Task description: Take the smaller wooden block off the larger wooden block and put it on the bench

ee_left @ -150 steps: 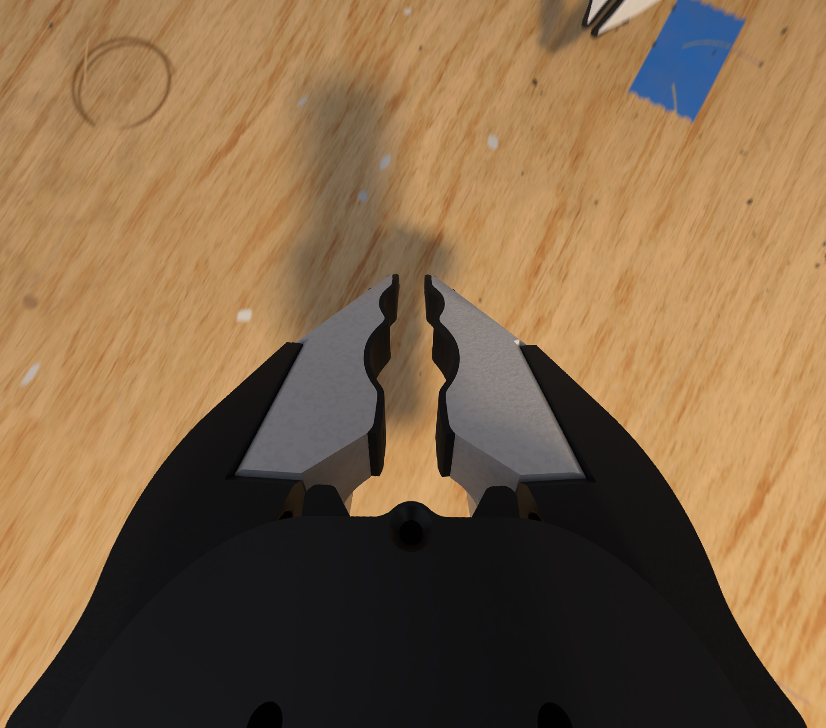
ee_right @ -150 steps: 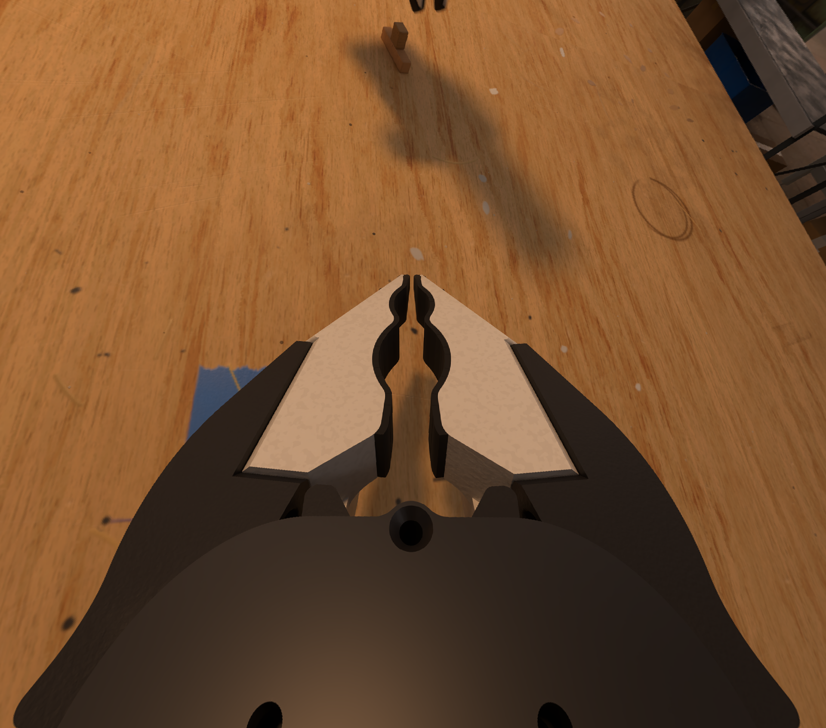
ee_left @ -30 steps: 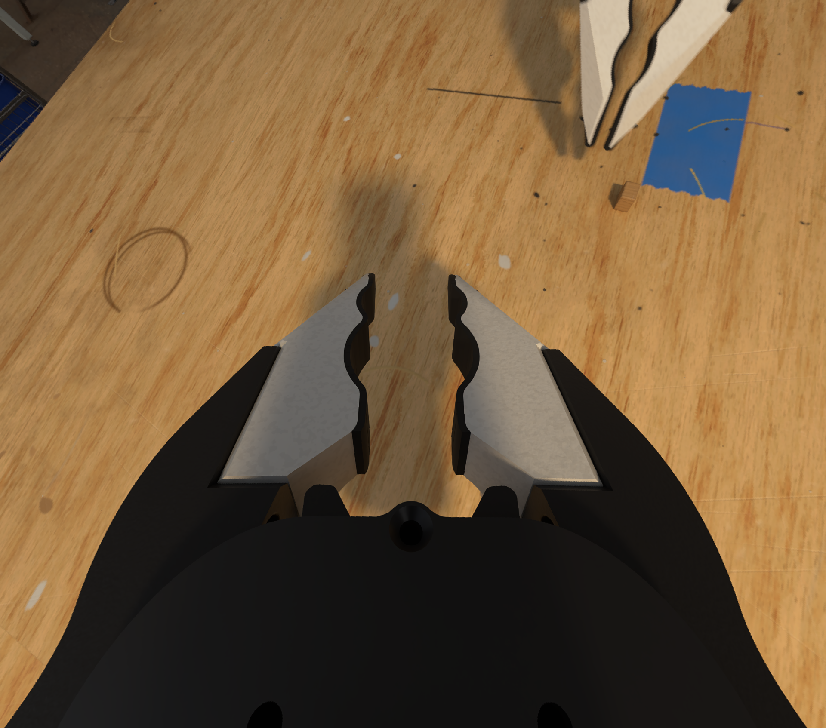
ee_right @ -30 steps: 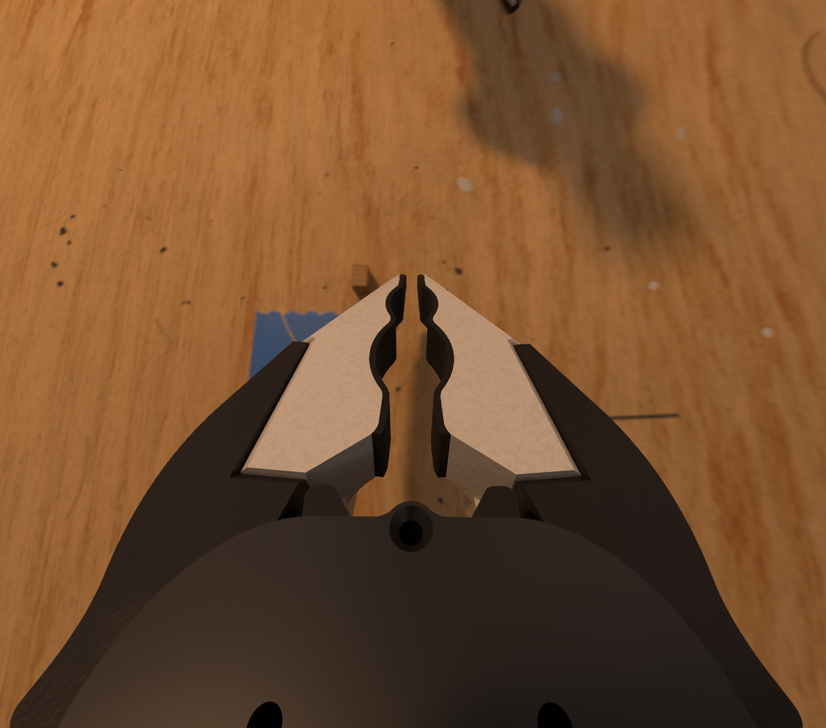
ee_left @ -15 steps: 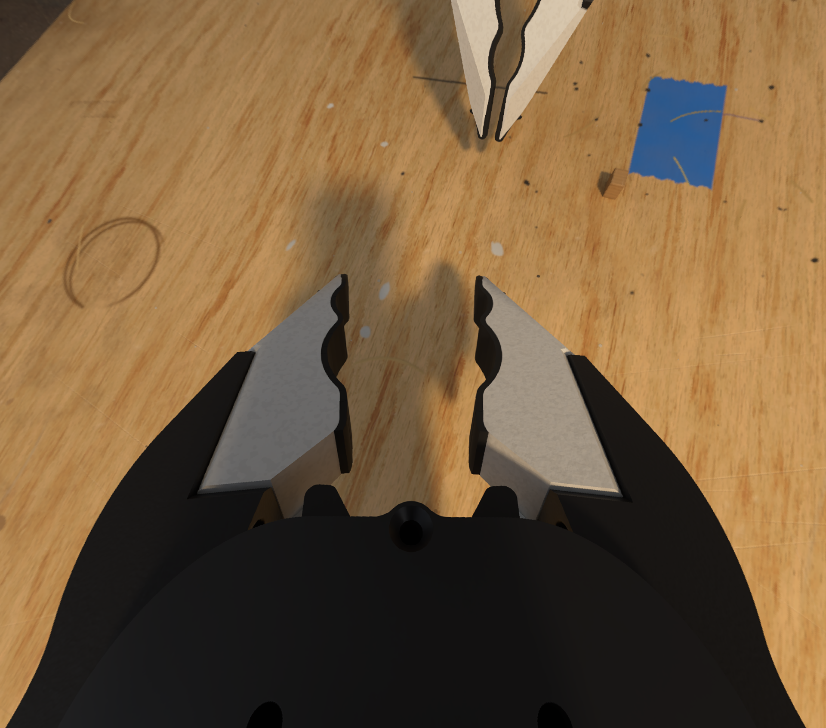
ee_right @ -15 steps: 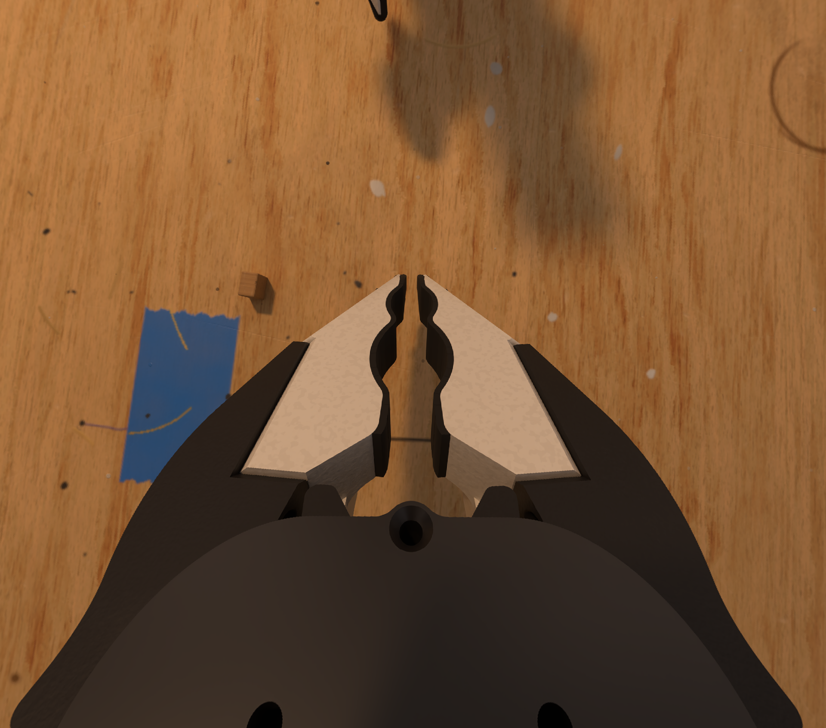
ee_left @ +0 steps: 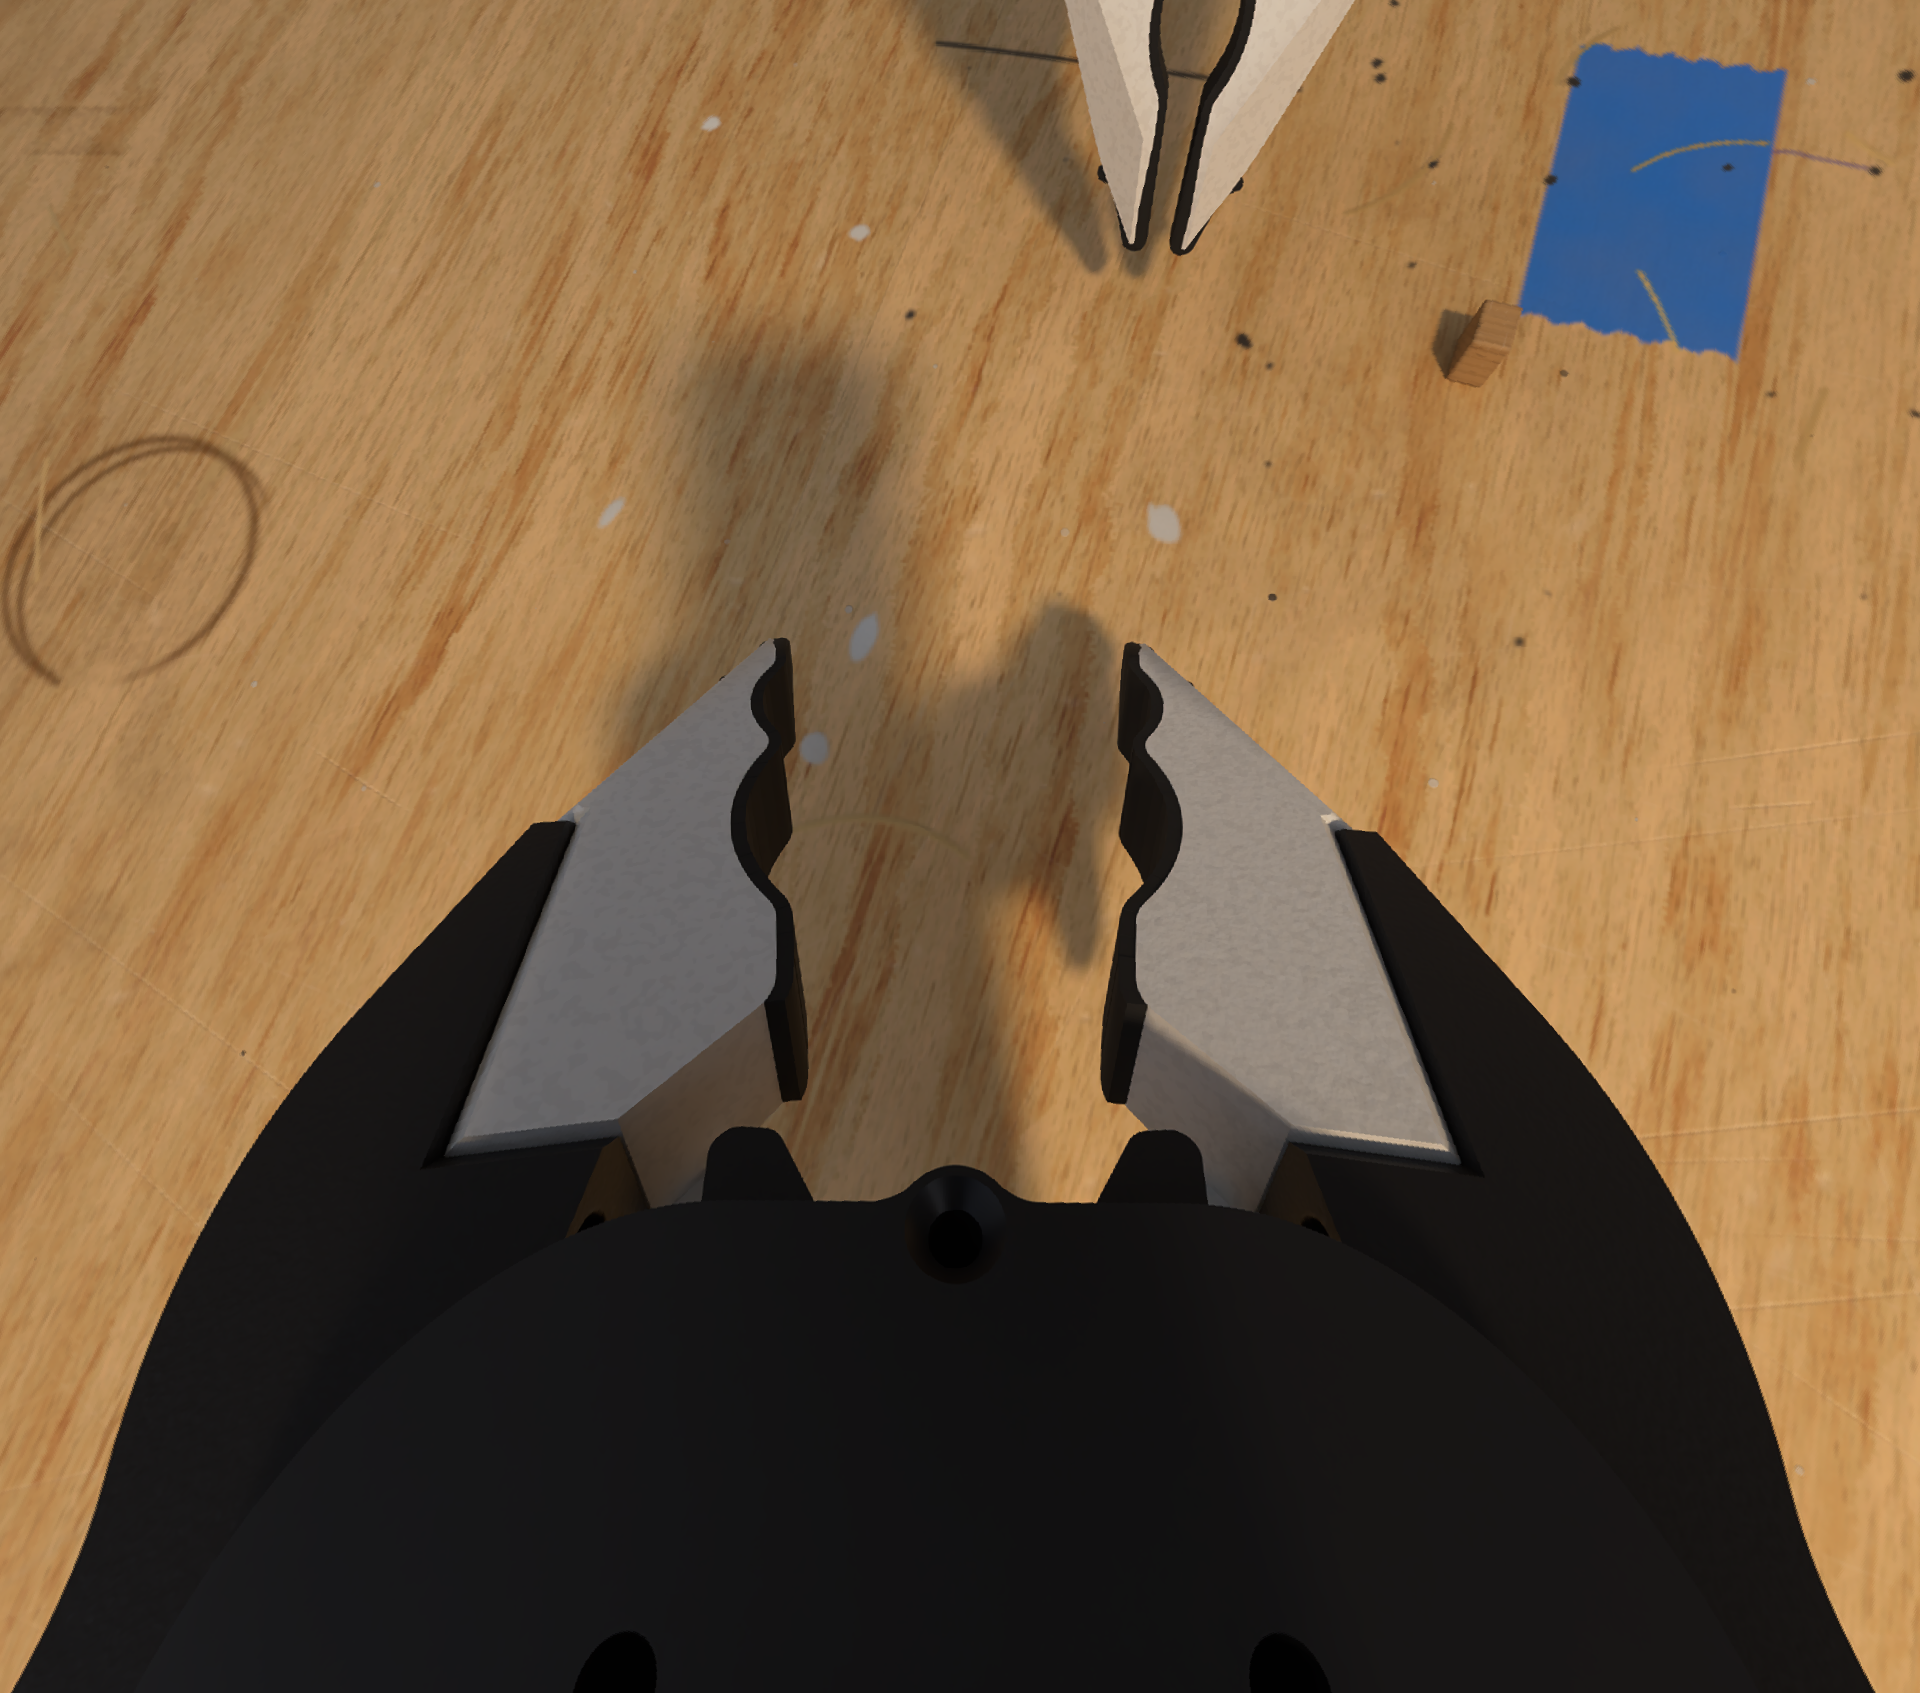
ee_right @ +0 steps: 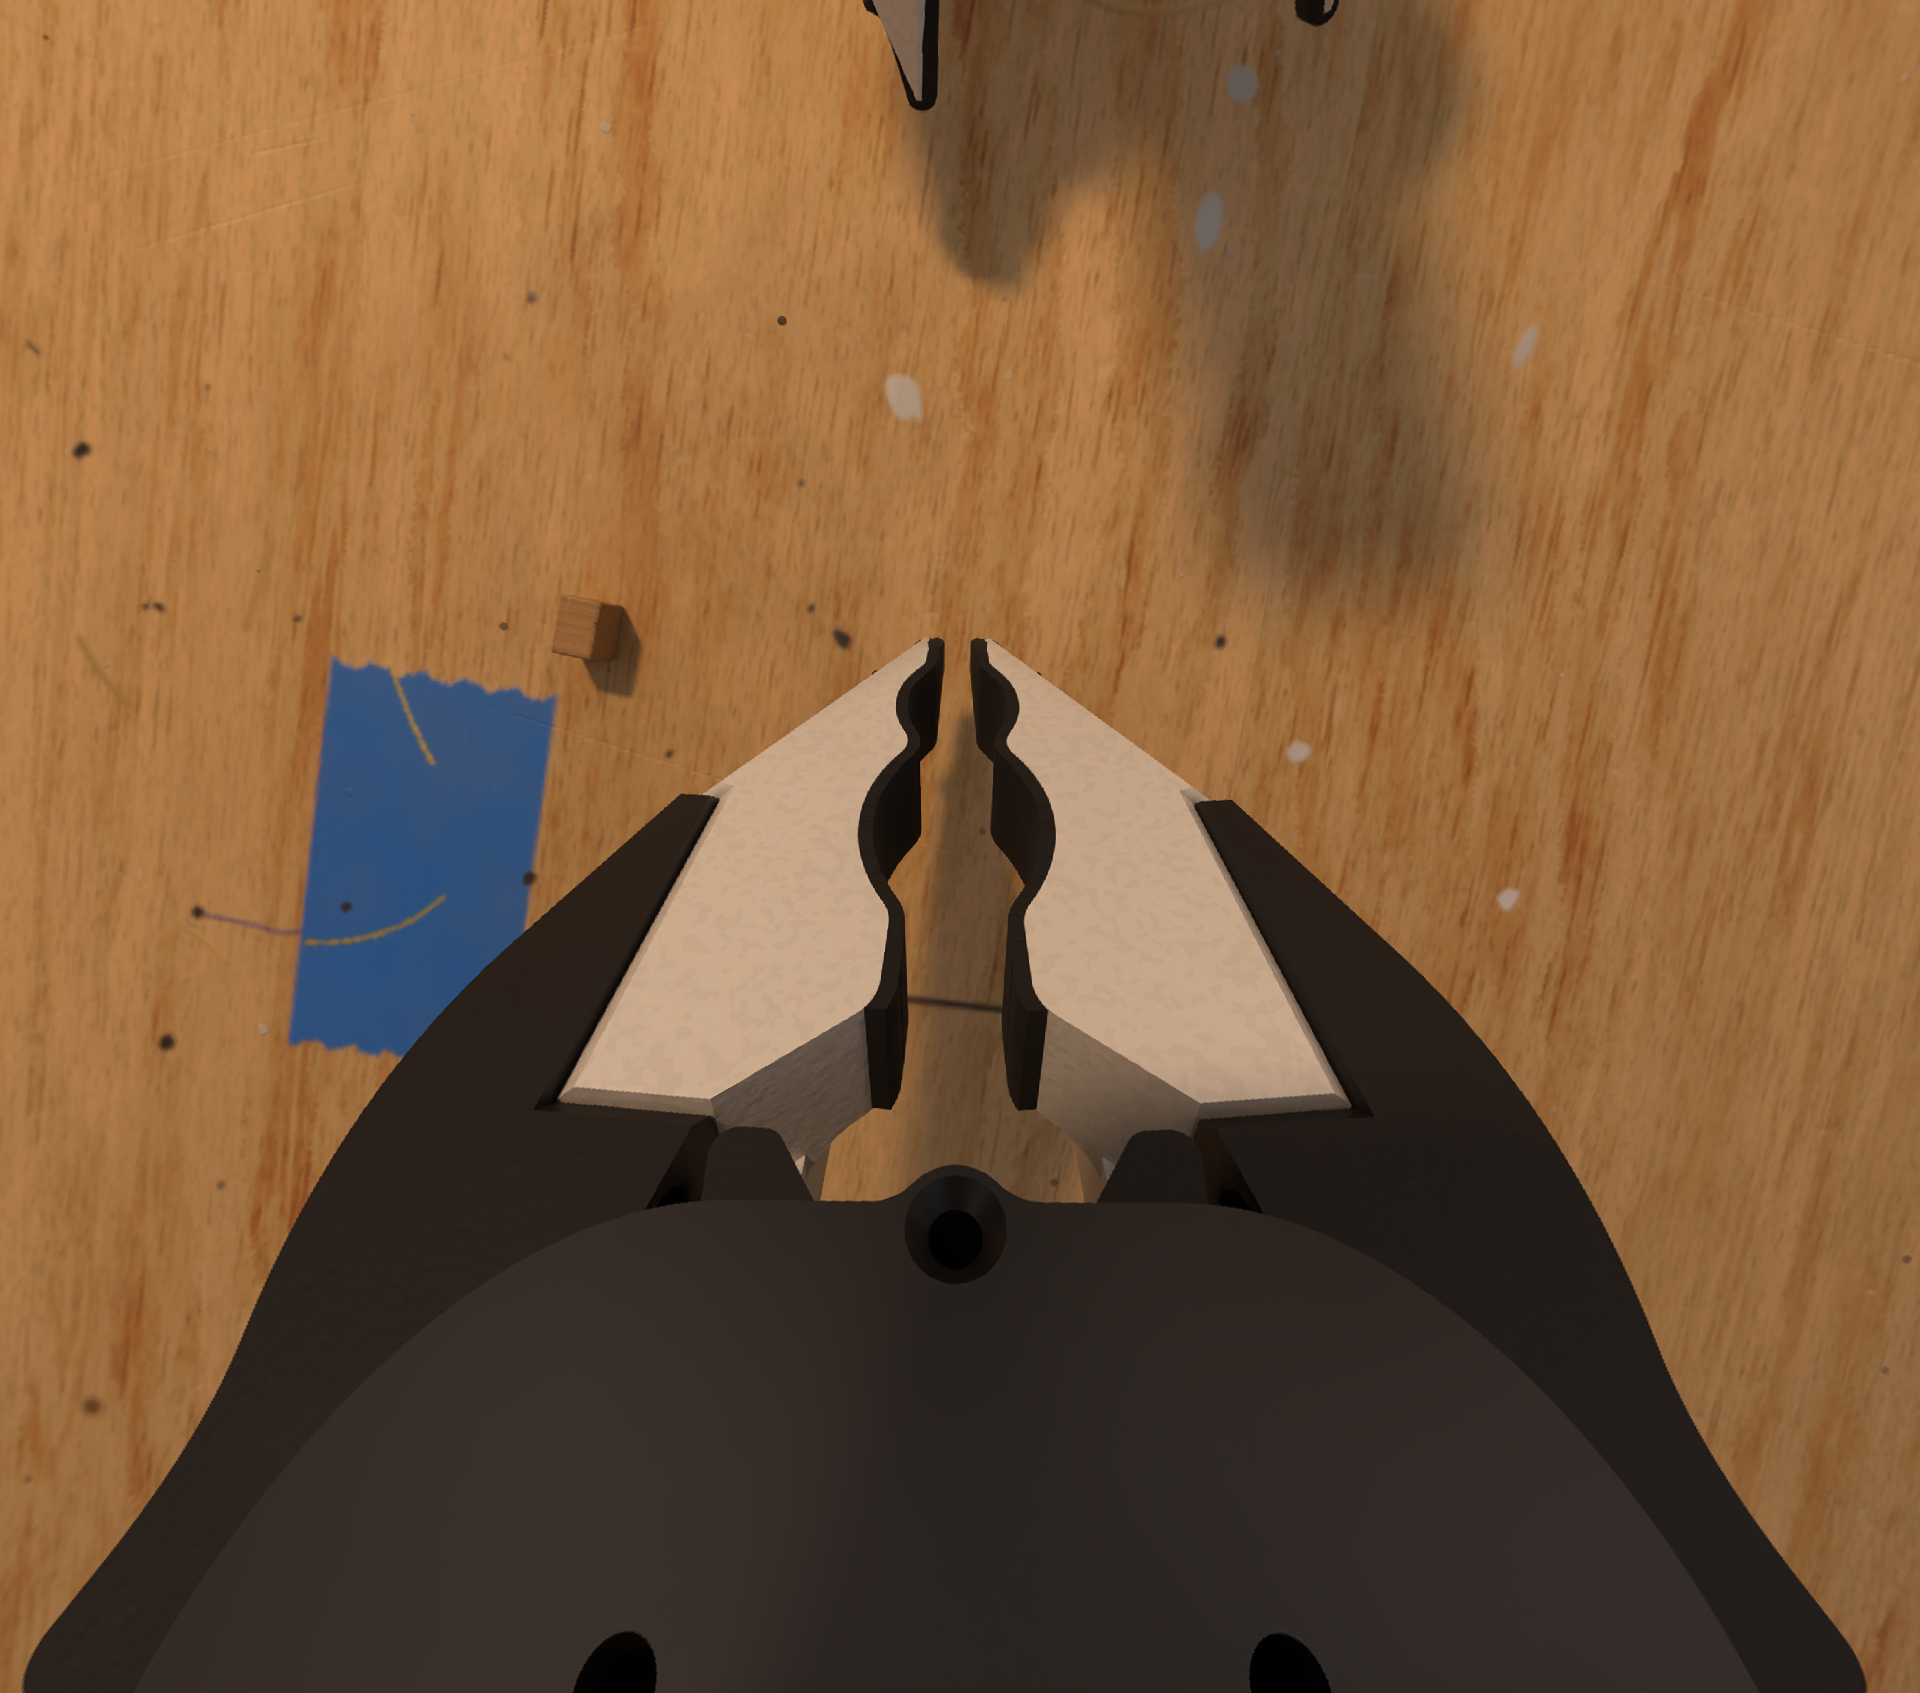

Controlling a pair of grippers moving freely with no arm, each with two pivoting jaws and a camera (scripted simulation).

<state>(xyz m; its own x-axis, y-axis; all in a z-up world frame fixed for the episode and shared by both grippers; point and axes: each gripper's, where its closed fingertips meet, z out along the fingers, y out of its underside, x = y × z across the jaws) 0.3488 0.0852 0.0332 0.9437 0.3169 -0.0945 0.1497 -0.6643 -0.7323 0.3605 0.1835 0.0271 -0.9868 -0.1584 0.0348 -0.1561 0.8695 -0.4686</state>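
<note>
The smaller wooden block (ee_left: 1475, 342) lies alone on the wooden bench (ee_left: 416, 293), touching the near-left corner of a blue tape patch (ee_left: 1652, 199). In the right wrist view the block (ee_right: 587, 628) lies left of my right gripper (ee_right: 956, 644). That gripper is shut on nothing, its tips a short way from the block. My left gripper (ee_left: 954, 651) is open and empty above bare bench. Each gripper shows at the top of the other's view: the right gripper (ee_left: 1155, 246) and the left gripper (ee_right: 1118, 64). The larger wooden block is out of view.
The blue tape patch (ee_right: 421, 854) lies flat on the bench beside the small block. A dark ring stain (ee_left: 130, 557) marks the bench at the left. White and black specks and the grippers' shadows dot the surface.
My left gripper has opened wider. My right gripper has drawn sideways away from the small block, which stays by the tape. Five seconds ago the small block stood on the larger one.
</note>
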